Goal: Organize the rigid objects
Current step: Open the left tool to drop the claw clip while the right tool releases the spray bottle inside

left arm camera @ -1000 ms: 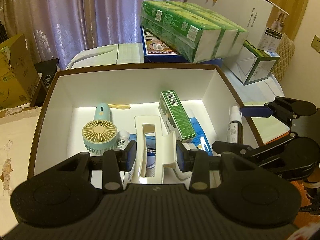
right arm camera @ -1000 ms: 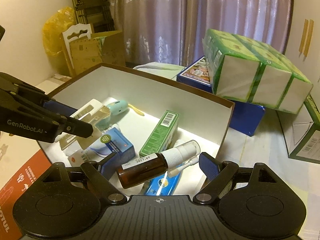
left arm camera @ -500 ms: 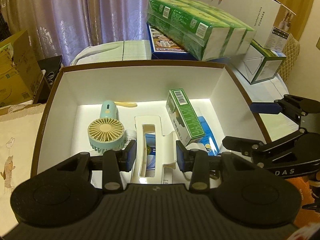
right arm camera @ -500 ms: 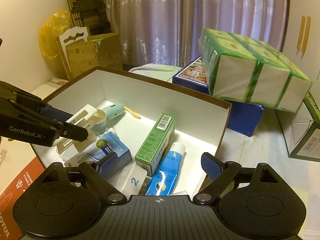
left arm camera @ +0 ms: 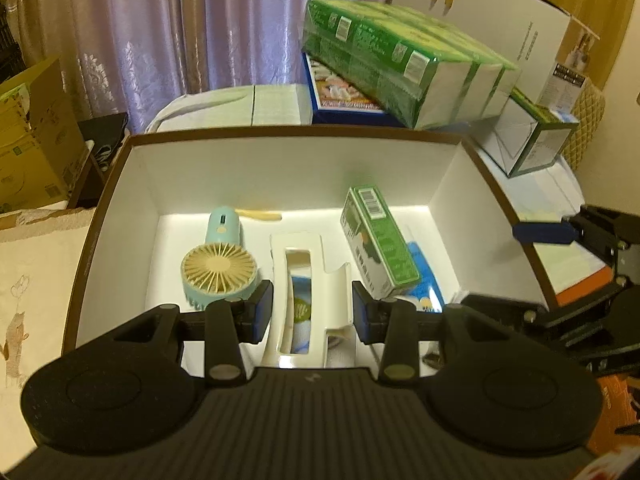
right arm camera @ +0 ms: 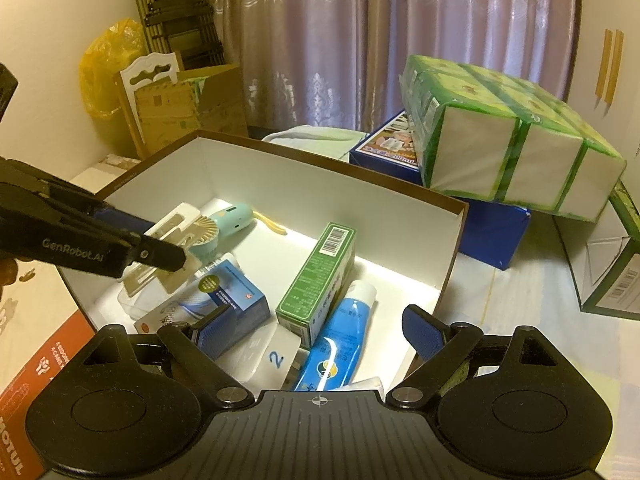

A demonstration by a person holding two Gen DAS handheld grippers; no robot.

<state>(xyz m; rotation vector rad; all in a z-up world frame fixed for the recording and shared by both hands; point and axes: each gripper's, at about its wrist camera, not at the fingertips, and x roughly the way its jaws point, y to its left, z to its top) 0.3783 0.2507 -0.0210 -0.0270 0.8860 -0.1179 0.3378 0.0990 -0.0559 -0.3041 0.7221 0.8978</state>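
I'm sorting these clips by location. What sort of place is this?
Most likely a room in a home, perhaps a bedroom or storage corner. Lilac curtains hang behind, wrapped green tissue packs sit on a blue box, and cardboard boxes stand beside folded chairs.

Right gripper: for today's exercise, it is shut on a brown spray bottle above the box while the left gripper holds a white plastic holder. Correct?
Not quite. The right gripper is open and holds nothing, as the right wrist view shows. The left gripper does hold the white plastic holder above the box.
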